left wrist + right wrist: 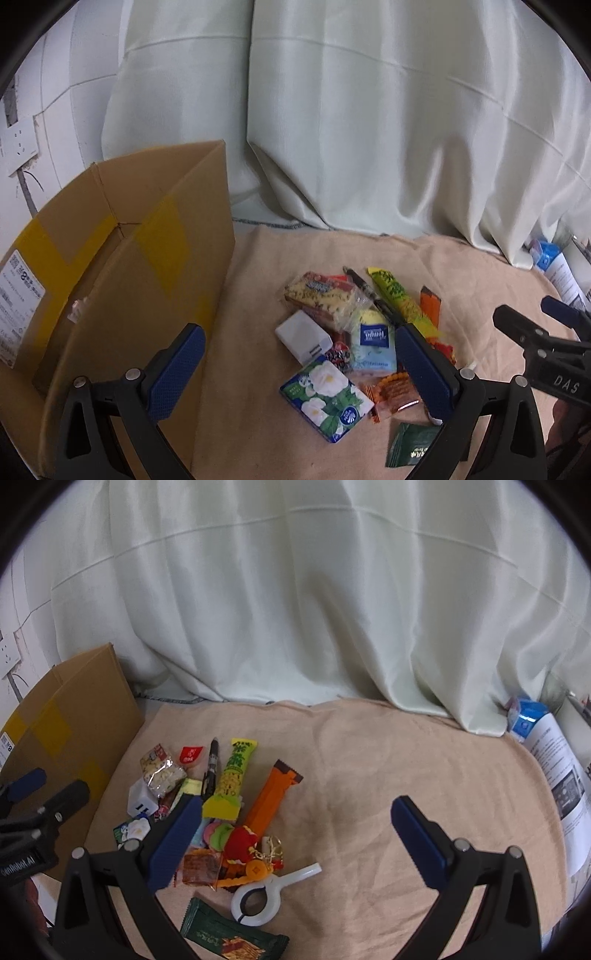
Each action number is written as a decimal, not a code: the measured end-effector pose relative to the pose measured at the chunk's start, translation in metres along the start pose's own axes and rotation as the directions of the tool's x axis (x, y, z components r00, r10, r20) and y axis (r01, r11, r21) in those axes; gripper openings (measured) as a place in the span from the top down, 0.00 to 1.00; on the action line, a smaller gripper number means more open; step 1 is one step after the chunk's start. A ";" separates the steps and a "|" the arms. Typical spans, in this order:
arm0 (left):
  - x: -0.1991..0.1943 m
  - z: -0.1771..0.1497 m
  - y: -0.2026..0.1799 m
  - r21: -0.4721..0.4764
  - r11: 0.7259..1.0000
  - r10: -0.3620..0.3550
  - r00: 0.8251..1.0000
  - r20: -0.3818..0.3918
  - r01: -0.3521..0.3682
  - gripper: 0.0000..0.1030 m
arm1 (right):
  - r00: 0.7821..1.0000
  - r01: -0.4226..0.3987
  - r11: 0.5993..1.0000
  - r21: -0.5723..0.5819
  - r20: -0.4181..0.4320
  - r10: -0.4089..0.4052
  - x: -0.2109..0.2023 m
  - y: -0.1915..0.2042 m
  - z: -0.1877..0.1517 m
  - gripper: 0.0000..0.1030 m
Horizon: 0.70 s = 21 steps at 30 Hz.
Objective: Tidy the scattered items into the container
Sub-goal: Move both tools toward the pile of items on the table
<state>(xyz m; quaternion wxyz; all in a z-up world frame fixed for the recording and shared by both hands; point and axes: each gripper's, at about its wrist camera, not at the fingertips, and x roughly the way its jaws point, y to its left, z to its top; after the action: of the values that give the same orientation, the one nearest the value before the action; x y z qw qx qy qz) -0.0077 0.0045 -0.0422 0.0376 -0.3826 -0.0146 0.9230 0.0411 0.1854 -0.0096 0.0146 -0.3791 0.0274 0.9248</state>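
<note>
1. Nearest the left camera, the left tool (299, 373) hung with its blue-padded fingers spread wide and nothing between them, above the pile's near edge.
2. Under it lay a floral tissue pack (327, 398), a white charger (303, 336) just beyond it, and a blue tissue packet (373, 347) beside the right finger.
3. Further back sat a clear noodle snack bag (321, 295), a black pen (365, 291) and a long green snack stick (399, 299), all crowded together on the beige towel (332, 251).
4. At the left stood the cardboard box (110, 258), open, flaps upright, close beside the pile.
5. The right tool (295, 842) was likewise released, empty, its left finger over the pile's edge, its right over bare towel.
6. Near it lay a white ring-shaped opener (258, 897), a dark green packet (229, 938), a red plush charm (243, 843) and an orange wrapper (269, 797).
7. A pale curtain (295, 609) hung behind everything.
</note>
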 end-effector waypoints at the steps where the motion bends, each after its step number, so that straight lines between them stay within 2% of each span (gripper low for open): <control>1: 0.003 -0.002 0.000 0.000 1.000 0.001 1.000 -0.013 -0.001 0.00 | 1.000 -0.002 1.000 0.003 -0.006 0.002 0.002 0.000 -0.001 0.00; 4: 0.016 -0.011 -0.003 0.004 1.000 0.028 0.998 -0.053 -0.028 0.00 | 1.000 0.000 1.000 -0.002 -0.024 0.000 0.007 -0.001 -0.002 0.00; 12: 0.053 -0.041 -0.013 0.040 0.999 0.006 0.994 -0.110 -0.002 0.00 | 0.999 -0.008 1.000 0.015 -0.041 0.008 0.012 -0.011 -0.004 0.00; 21: 0.079 -0.059 -0.013 0.058 0.998 0.008 0.987 -0.159 0.001 0.00 | 0.998 -0.006 0.999 0.042 -0.069 0.008 0.023 -0.022 -0.010 0.00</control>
<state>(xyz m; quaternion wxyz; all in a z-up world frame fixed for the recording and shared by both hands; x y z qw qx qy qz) -0.0210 0.0238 -0.1384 0.0481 -0.4540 0.0157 0.8896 0.0333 0.2072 -0.0339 0.0183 -0.4103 0.0485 0.9105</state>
